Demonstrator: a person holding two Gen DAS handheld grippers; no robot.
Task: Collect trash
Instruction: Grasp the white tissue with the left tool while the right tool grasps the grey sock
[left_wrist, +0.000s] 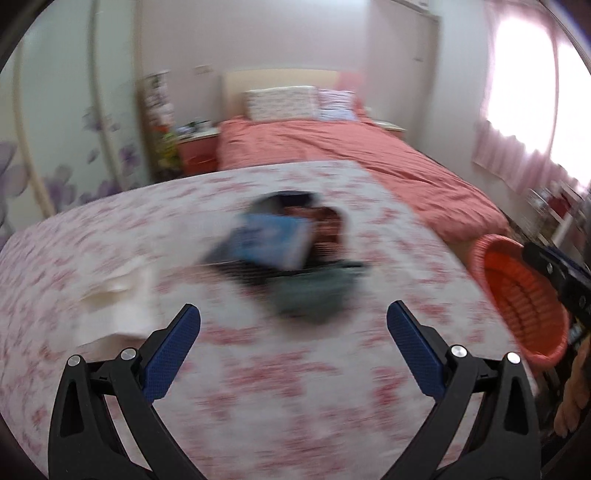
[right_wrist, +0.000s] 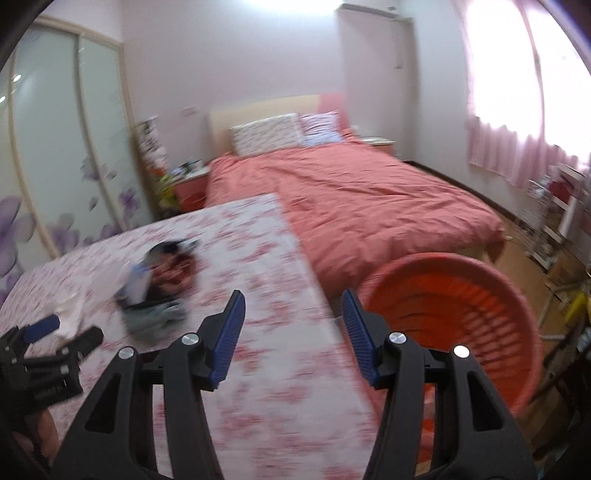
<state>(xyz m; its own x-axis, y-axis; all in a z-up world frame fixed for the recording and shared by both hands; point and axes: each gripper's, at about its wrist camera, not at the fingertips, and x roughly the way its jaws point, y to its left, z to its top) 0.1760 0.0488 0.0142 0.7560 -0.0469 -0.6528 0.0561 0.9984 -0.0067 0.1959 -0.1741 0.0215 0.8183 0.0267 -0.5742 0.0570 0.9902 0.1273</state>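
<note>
A blurred heap of trash (left_wrist: 288, 251), blue, dark and grey-green wrappers, lies mid-table on the pink floral cloth (left_wrist: 258, 387); it also shows in the right wrist view (right_wrist: 159, 284). White crumpled paper (left_wrist: 118, 295) lies to its left. My left gripper (left_wrist: 293, 325) is open and empty, just short of the heap; it shows in the right wrist view (right_wrist: 62, 332). An orange ribbed basket (right_wrist: 461, 317) hangs off the table's right edge. My right gripper (right_wrist: 293, 314) is part open beside the basket's rim; whether it grips the rim is unclear.
A bed with a coral duvet (right_wrist: 369, 206) stands behind the table. A wardrobe with flowered glass doors (right_wrist: 55, 166) is at left, a nightstand (right_wrist: 188, 184) beside the bed, and pink curtains (right_wrist: 517, 155) and a cluttered rack (right_wrist: 557, 214) at right.
</note>
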